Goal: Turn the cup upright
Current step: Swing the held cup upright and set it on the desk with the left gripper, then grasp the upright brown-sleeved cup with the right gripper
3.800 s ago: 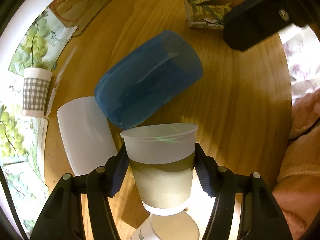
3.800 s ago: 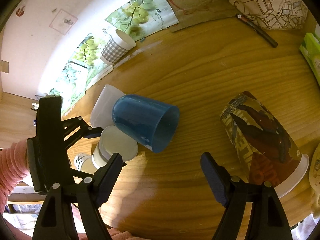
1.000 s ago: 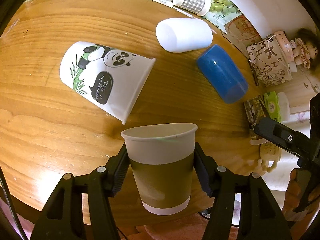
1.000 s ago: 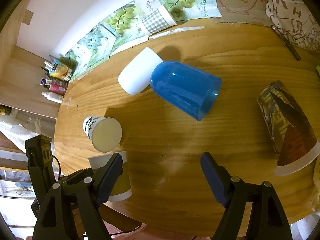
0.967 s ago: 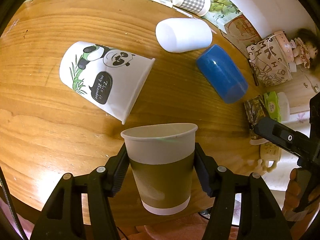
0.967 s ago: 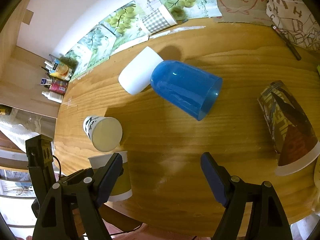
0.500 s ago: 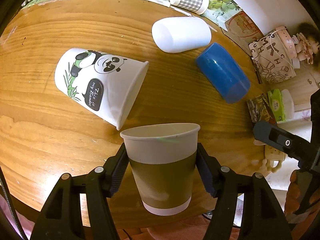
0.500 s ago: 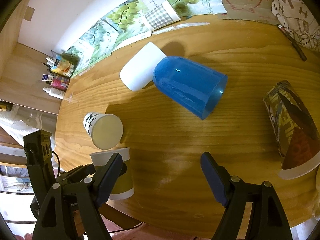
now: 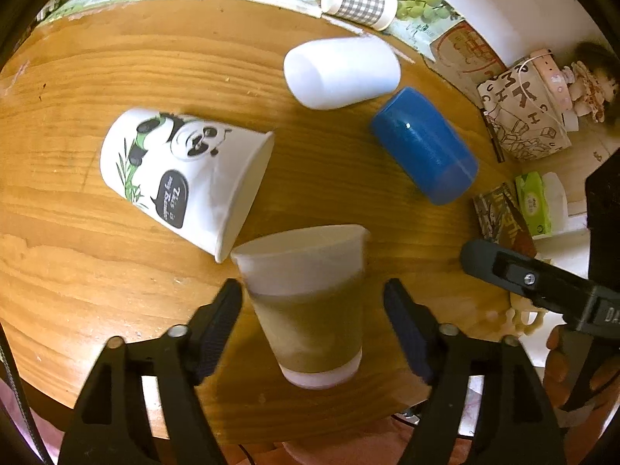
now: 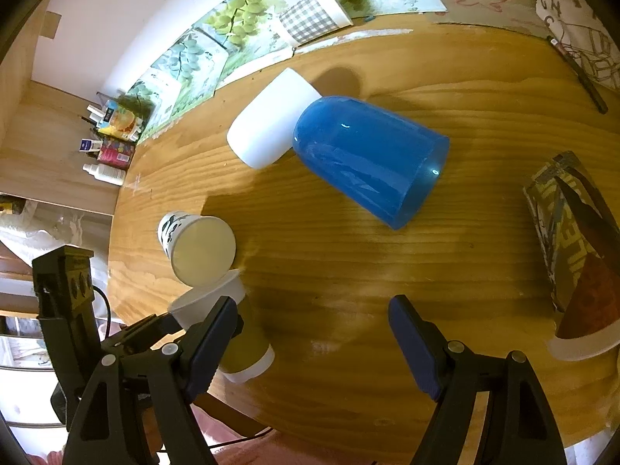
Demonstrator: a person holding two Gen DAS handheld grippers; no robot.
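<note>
An olive and white paper cup (image 9: 310, 302) stands upright on the round wooden table (image 9: 97, 232) near its front edge. My left gripper (image 9: 312, 310) is open, its fingers either side of the cup with gaps. The cup also shows in the right wrist view (image 10: 232, 333), behind my right gripper's left finger. My right gripper (image 10: 312, 333) is open and empty above the table. A panda cup (image 9: 182, 182), a white cup (image 9: 341, 71), a blue cup (image 9: 424, 155) and a patterned brown cup (image 10: 573, 248) lie on their sides.
A checked cup (image 9: 358, 0) lies at the back by grape posters (image 10: 217, 31). A printed bag (image 9: 523, 116), a pen (image 10: 577, 73) and a green tissue pack (image 9: 534, 201) sit at the right. Small bottles (image 10: 104, 155) stand on a shelf to the left.
My left gripper has opened and let go of the olive cup, which now stands on the table. The left view has drawn back slightly. The right gripper has shifted a little.
</note>
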